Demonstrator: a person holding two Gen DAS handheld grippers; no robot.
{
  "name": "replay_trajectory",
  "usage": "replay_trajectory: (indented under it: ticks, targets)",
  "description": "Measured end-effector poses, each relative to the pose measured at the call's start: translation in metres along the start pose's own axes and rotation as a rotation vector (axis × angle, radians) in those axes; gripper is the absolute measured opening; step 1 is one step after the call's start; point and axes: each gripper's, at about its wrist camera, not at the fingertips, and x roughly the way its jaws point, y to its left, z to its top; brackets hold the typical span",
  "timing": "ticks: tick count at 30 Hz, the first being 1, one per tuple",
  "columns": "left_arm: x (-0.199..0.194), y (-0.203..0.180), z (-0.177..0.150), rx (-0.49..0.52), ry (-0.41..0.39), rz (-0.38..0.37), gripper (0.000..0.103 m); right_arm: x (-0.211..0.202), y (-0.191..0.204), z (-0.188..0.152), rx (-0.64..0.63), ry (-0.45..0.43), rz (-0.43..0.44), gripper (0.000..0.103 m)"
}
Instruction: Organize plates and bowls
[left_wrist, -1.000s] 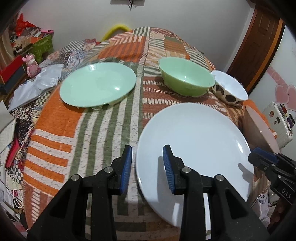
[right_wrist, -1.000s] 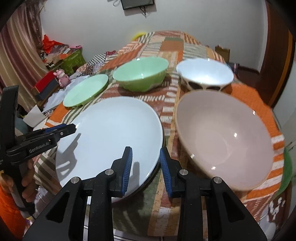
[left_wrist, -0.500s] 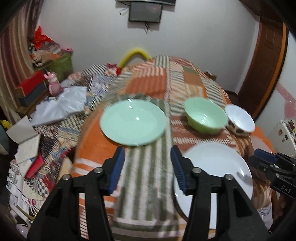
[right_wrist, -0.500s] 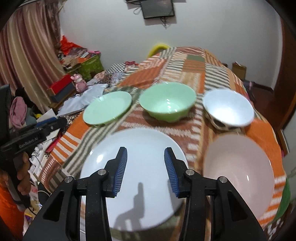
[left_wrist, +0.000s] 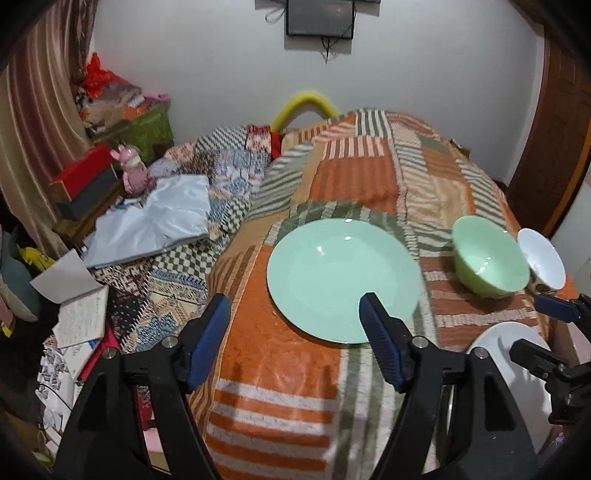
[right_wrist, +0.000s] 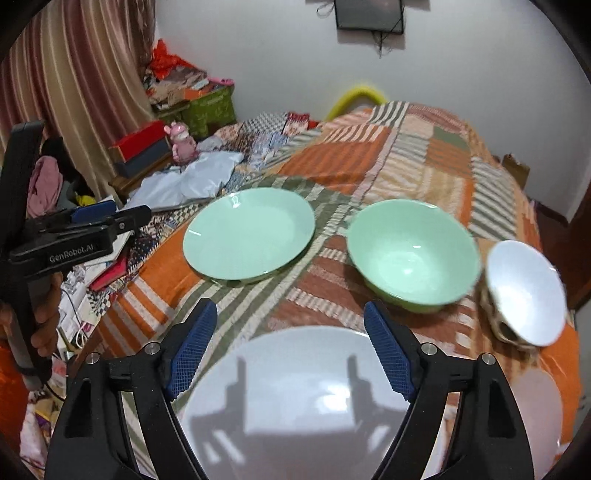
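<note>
On the striped patchwork bedspread lie a mint green plate (left_wrist: 341, 284) (right_wrist: 249, 232), a green bowl (left_wrist: 489, 261) (right_wrist: 412, 254), a small white bowl (left_wrist: 542, 258) (right_wrist: 524, 295) and a large white plate (right_wrist: 314, 398) (left_wrist: 513, 384). A pale pink dish (right_wrist: 537, 402) shows at the right edge. My left gripper (left_wrist: 295, 339) is wide open and empty, above the bedspread just short of the green plate. My right gripper (right_wrist: 290, 347) is wide open and empty above the white plate's far rim.
The bed's left side is cluttered: a grey plastic bag (left_wrist: 155, 221), papers (left_wrist: 79, 317), a pink toy (left_wrist: 131, 170) and boxes (left_wrist: 85, 181). A curtain hangs at left, a wooden door (left_wrist: 554, 122) at right. The bedspread (left_wrist: 369, 177) stretches beyond the dishes.
Both grippers have opened wide and pulled back and up from the white plate. The left one has swung left toward the green plate.
</note>
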Motion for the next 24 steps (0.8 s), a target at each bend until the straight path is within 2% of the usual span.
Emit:
replay_trajectory:
  ticks: [4, 5, 6, 8, 11, 13, 14, 16, 19, 21, 24]
  targets:
    - [0.028, 0.01, 0.002, 0.0, 0.036, -0.001, 0.072, 0.028, 0.0, 0.012, 0.025, 0.067, 0.029, 0.079]
    - [0.036, 0.012, 0.003, 0.003, 0.046, 0.002, 0.072, 0.036, 0.0, 0.016, 0.032, 0.086, 0.036, 0.076]
    - [0.043, 0.014, 0.003, 0.003, 0.055, 0.001, 0.072, 0.042, 0.001, 0.018, 0.033, 0.1, 0.038, 0.073]
    - [0.058, 0.019, 0.005, 0.001, 0.077, -0.008, 0.072, 0.056, 0.004, 0.024, 0.025, 0.135, 0.037, 0.055]
    - [0.078, 0.024, 0.005, -0.004, 0.1, -0.019, 0.072, 0.075, 0.005, 0.029, 0.027, 0.178, 0.029, 0.048]
    - [0.09, 0.027, 0.006, -0.004, 0.113, -0.023, 0.064, 0.085, 0.005, 0.031, 0.035, 0.202, 0.024, 0.037]
    - [0.096, 0.028, 0.006, -0.003, 0.123, -0.024, 0.06, 0.091, 0.004, 0.033, 0.043, 0.217, 0.02, 0.035]
    - [0.105, 0.03, 0.005, -0.003, 0.14, -0.038, 0.049, 0.098, 0.004, 0.035, 0.05, 0.224, 0.016, 0.032]
    - [0.122, 0.034, 0.005, -0.018, 0.172, -0.067, 0.037, 0.109, 0.002, 0.037, 0.063, 0.241, 0.006, 0.032]
    - [0.129, 0.035, 0.005, -0.03, 0.188, -0.087, 0.031, 0.116, 0.003, 0.037, 0.08, 0.252, 0.012, 0.031]
    - [0.136, 0.035, 0.006, -0.039, 0.188, -0.121, 0.027, 0.121, 0.003, 0.039, 0.089, 0.251, 0.01, 0.029]
